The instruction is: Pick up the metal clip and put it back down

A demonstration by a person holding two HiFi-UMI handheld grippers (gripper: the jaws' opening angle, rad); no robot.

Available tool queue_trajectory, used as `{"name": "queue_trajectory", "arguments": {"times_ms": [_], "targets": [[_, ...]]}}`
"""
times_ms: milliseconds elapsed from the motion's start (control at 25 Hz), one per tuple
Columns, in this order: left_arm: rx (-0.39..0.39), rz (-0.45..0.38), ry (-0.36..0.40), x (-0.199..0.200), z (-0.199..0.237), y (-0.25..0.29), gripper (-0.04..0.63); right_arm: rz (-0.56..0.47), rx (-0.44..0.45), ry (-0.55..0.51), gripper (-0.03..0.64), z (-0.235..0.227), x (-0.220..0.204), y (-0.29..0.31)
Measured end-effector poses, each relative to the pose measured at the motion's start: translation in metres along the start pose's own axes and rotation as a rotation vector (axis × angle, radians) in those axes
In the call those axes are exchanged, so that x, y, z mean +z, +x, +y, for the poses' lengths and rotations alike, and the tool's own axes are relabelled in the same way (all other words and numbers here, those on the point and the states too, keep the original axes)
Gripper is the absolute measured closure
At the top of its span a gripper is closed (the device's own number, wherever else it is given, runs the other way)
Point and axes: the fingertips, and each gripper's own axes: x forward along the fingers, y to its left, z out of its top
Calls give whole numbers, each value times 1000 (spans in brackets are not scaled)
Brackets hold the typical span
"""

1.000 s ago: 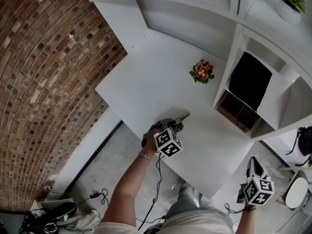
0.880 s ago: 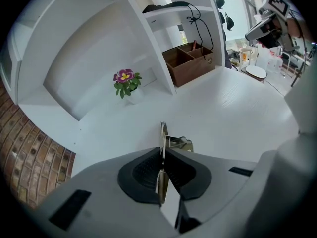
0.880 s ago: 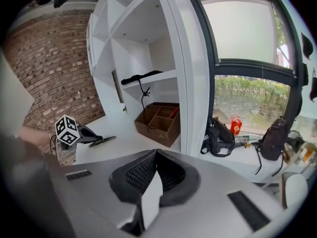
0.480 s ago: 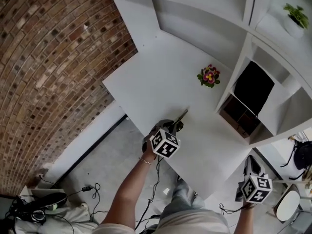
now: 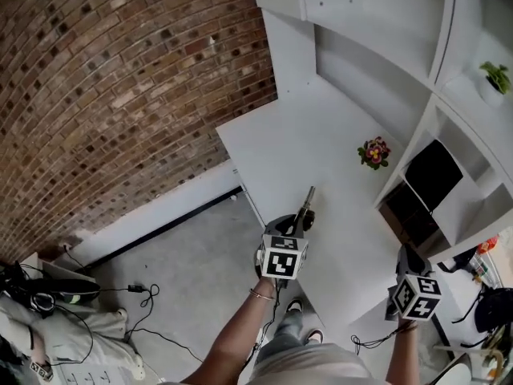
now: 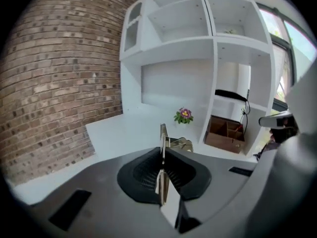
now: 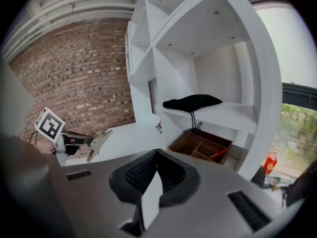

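Left tongs (image 5: pixel 301 217) clamped on the metal clip (image 5: pixel 308 201); clip sits edge-on between the pads, a thin strip, its far end sticking out past the tips and aimed roughly toward the flower pot (image 5: pixel 373 151); clip held in the air, off the bench (image 5: pixel 321 143), over the bench edge nearest the person; well apart from the flower pot, on the side toward the brick wall (image 5: pixel 120 79); right tongs (image 5: pixel 407 261) closed together, nothing between them; they hang well apart from the flower pot, nearer the person, by the shelf unit (image 5: pixel 449 127); wooden box (image 5: pixel 410 216) in a low shelf compartment, just past the flower pot on the shelf side; cables (image 5: pixel 144 295) on the floor, far from the flower pot.
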Motion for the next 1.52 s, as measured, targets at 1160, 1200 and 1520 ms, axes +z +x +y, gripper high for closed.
{"name": "queue_trajectory", "arguments": {"times_ms": [1160,1200,1520], "targets": [[186,-147,-91,0,6,-121,572,-178,15,17,617,58,28,-29],[170,-138,-61,3,4,-113,572,-177,-2,30,617,53,27,-31],[28,-54,143,18,-28,-41,572,-158,-130,90,617,13,14,-39]]}}
